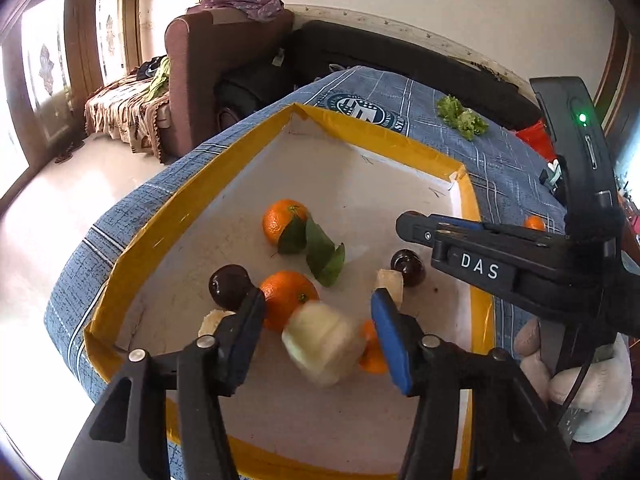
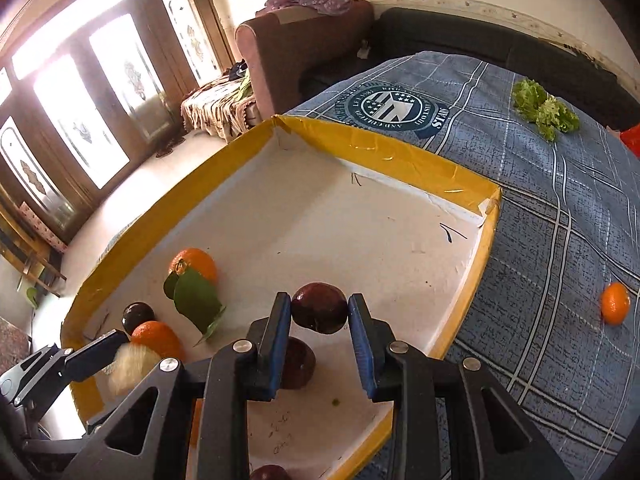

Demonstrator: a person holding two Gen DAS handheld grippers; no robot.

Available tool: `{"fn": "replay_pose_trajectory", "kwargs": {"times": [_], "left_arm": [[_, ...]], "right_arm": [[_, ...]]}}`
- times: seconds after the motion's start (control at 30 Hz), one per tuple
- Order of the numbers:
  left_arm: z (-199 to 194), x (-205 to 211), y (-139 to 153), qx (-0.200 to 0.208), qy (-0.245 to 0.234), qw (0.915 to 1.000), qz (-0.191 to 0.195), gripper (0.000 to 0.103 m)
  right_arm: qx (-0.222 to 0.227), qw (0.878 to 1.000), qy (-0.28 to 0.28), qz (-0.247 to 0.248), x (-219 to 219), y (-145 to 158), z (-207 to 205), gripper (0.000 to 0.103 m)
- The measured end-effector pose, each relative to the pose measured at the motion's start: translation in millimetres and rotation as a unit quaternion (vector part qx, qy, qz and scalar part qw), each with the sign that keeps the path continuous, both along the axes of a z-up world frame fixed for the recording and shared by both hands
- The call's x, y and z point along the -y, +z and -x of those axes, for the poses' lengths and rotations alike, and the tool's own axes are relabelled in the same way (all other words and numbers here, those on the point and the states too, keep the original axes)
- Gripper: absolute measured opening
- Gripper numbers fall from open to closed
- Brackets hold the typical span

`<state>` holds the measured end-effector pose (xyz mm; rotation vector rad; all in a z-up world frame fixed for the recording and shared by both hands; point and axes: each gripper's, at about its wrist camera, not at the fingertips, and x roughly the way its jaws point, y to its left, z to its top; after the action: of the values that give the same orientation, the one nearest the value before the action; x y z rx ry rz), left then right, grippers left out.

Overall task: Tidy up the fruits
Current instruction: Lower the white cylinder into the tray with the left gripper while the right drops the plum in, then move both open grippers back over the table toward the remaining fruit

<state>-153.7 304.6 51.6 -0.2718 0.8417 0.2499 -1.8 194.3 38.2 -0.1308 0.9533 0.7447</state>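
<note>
A white tray with a yellow taped rim (image 1: pixel 360 128) (image 2: pixel 400 152) lies on a blue checked cloth. My left gripper (image 1: pixel 316 320) stands open over the tray's near corner. A blurred pale fruit (image 1: pixel 324 348) sits between its blue pads with a gap on each side. My right gripper (image 2: pixel 320 316) is shut on a dark plum (image 2: pixel 320 308), held just above a second plum (image 2: pixel 298 364) on the tray floor. Two oranges (image 1: pixel 285 220) (image 1: pixel 288 298), one with green leaves (image 1: pixel 320 252), and another plum (image 1: pixel 230 286) lie in the tray.
One orange (image 2: pixel 615 303) rests on the cloth to the right of the tray. A bunch of lettuce (image 2: pixel 546 110) lies at the cloth's far right. The far half of the tray floor is bare. A brown sofa and glass doors stand beyond the table.
</note>
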Motion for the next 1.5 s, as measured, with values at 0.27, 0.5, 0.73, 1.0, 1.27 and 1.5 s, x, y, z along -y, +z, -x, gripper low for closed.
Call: {"fn": "replay_pose_trajectory", "kwargs": {"times": [0.27,0.5,0.73,1.0,1.27,1.5], "left_arm": [[12,7,18,0.029,0.007,0.9995,-0.007,0.063],[35,29,54,0.082,0.059,0.9899,-0.1,0.091],[42,56,70,0.089,0.045,0.9886,-0.113,0.093],[44,86,76,0.082,0.023,0.9882,-0.127,0.093],[41,98,77,0.076,0.016,0.9892,-0.125,0.093],[42,100,76,0.072,0.013,0.9896,-0.124,0.093]], "right_arm": [[0.028,0.999,-0.019,-0.026,26,26,13,0.041],[0.057,0.995,-0.063,-0.06,74,46,43,0.051],[0.075,0.991,-0.092,-0.066,110,47,71,0.056],[0.081,0.988,-0.108,-0.073,140,48,82,0.058],[0.083,0.986,-0.124,-0.079,163,50,91,0.06],[0.082,0.984,-0.136,-0.079,175,50,94,0.062]]}}
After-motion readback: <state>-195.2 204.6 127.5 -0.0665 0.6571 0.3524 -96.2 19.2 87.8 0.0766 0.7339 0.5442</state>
